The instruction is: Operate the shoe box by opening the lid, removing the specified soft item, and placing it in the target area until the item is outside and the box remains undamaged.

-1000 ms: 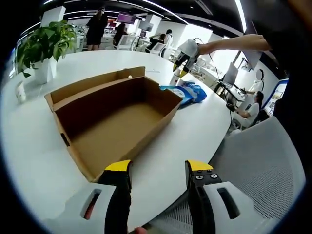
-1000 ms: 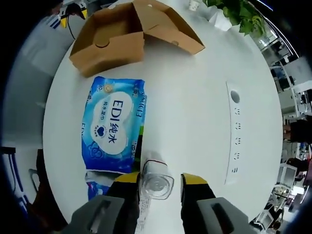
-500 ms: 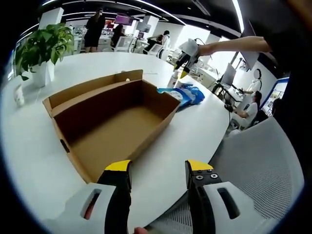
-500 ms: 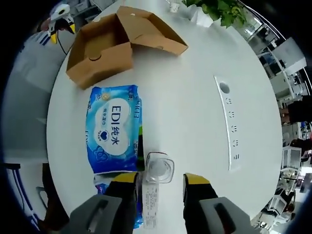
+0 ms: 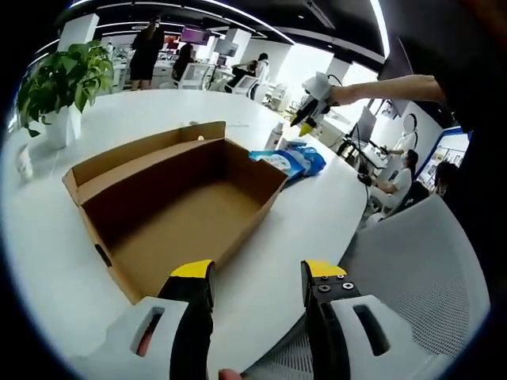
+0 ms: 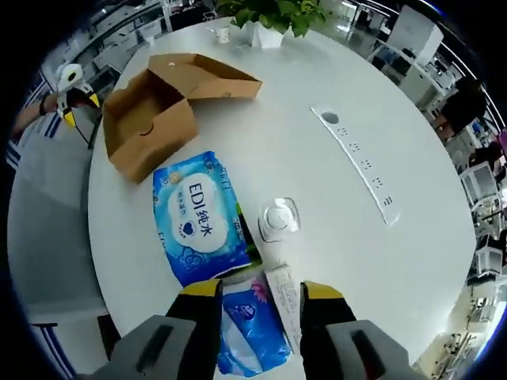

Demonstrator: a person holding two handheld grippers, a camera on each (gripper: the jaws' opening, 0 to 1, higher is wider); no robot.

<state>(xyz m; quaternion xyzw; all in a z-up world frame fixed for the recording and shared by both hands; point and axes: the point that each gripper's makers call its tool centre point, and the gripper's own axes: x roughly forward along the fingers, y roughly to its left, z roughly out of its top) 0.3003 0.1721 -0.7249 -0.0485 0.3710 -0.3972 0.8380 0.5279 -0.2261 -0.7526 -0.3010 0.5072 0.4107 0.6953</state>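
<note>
The box (image 5: 178,202) stands open and empty. The wipes pack (image 6: 200,215) lies just ahead of the right gripper (image 6: 257,291), long axis running away from it. Both grippers gape, holding nothing; the left gripper (image 5: 257,273) hangs by the box.

Big round white worktop (image 6: 317,190). Open cardboard shoe box (image 6: 150,119) sits upper left in the right gripper view, blue wipes pack (image 6: 198,226) at centre, a clear bottle (image 6: 277,220) just right of it, a smaller blue pack (image 6: 252,321) at the bottom, potted plant (image 6: 273,16) at the top edge.
</note>
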